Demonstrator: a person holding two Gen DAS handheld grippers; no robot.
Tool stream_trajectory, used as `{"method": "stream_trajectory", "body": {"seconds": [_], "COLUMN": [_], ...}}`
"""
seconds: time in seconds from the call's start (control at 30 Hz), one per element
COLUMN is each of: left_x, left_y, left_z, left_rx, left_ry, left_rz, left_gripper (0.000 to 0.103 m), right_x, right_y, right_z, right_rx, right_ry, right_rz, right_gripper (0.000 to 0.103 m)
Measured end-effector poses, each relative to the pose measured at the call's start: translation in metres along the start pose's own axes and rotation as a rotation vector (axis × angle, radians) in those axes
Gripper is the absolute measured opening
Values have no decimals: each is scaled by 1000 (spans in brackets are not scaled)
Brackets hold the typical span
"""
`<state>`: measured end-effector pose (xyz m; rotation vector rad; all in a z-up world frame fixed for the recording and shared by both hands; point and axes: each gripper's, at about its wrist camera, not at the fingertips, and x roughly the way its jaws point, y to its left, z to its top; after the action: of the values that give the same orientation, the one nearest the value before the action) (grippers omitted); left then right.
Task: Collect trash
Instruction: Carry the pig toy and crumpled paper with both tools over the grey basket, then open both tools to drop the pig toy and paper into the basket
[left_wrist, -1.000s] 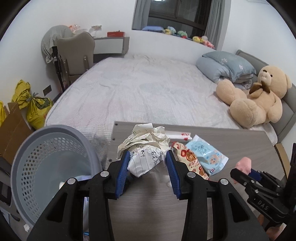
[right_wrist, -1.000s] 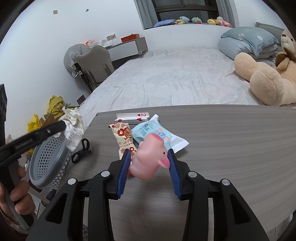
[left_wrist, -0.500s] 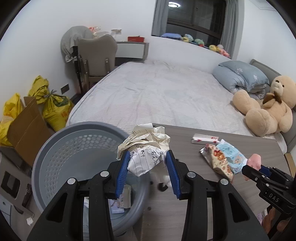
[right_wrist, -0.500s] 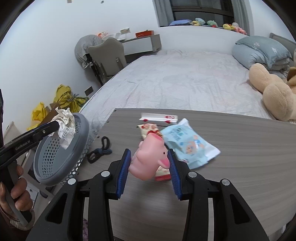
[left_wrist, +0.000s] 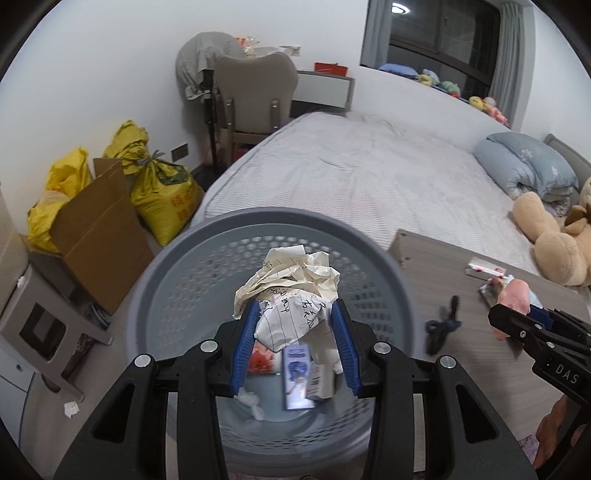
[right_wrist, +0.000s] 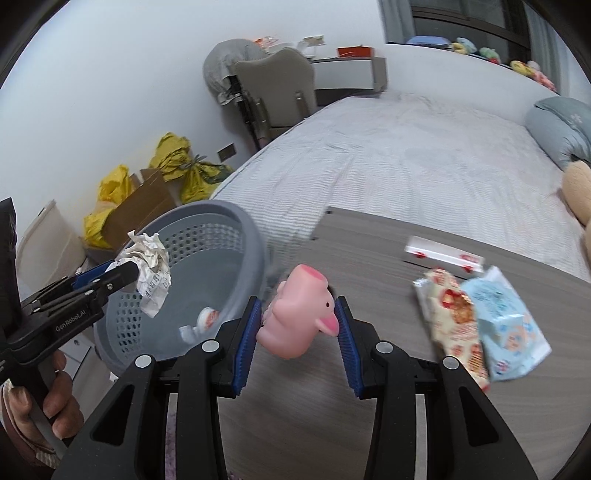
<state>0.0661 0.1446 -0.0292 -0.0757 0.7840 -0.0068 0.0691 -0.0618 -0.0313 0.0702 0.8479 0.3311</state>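
Where the blue pads (left_wrist: 246, 343) of the left gripper (left_wrist: 293, 338) meet, we see them pinching a paper ball (left_wrist: 291, 295) at its lower half, the crumpled top standing free above the jaws. We judge the ball light, soft and springy: it yields under the pads and needs only a mild squeeze, and a hold across its densest middle is the surest, since loose flaps would tear or slip out. It hangs over the mouth of the bin (left_wrist: 184, 254), whose floor already holds a few wrappers, so we read it as ready for release.

Between the pads (right_wrist: 246, 341) of the right gripper (right_wrist: 295, 332) we see a pink pig toy (right_wrist: 301, 310) clamped at its flanks, snout up and to the right. We take it for hollow rubber or vinyl: light, smooth and squashy, so it could squirt out of a shallow pinch; the broad body is the better place to hold, not the snout or ears. It sits just beside the bin's rim (right_wrist: 255, 236), above the table (right_wrist: 369, 258).

Farther out on the table lie a snack wrapper (right_wrist: 456, 314), a blue tissue pack (right_wrist: 506, 325) and a flat card box (right_wrist: 443, 254), all thin and best taken by an edge. Whether the pig counts as trash we cannot tell.
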Motion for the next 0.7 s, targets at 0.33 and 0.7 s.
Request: {"method": "stream_trajectory", "body": {"seconds": [0.33,0.7], "left_x": [11,20], "left_y": [37,54], "left_z": [-3,-4], "left_rx": [-51,-70], "left_ry": [32,53], "left_rz": [56,72], "left_gripper": [40,40], "right_x": [40,72], "right_y": [54,81], "right_z": [21,26], "right_rx": [-89,-147], "right_ry": [40,88], "right_rz": [121,159], "right_gripper": [40,40]}}
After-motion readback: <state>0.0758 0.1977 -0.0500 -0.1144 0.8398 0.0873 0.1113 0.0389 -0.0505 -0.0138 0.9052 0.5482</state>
